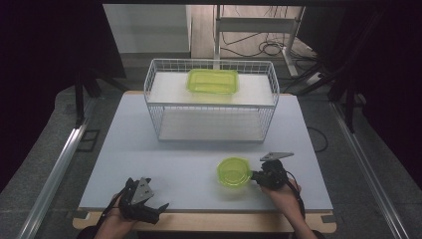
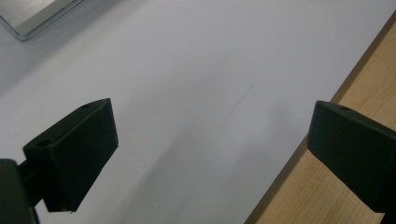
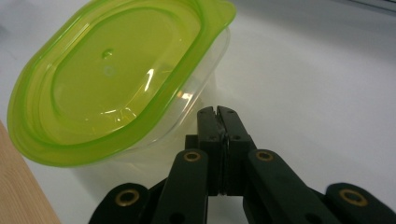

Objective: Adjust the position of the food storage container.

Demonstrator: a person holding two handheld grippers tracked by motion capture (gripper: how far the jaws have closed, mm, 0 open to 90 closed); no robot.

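A small clear tub with a lime-green lid (image 1: 233, 172) (image 3: 116, 74) stands on the white table (image 1: 189, 149) at the front right. My right gripper (image 1: 255, 175) (image 3: 217, 112) is at the tub's right side, its jaws pressed together with nothing seen between them. Their tips sit just under the lid's rim, against or very near the clear wall. My left gripper (image 1: 155, 199) (image 2: 212, 154) rests at the front left, over the table's front edge. Its jaws stand wide apart with nothing between them.
A white wire basket (image 1: 149, 84) stands at the back middle of the table, with a rectangular green-lidded container (image 1: 213, 80) on its upper shelf. A wooden strip (image 1: 209, 221) borders the table's front. A metal rail (image 1: 54, 169) runs along the floor at left.
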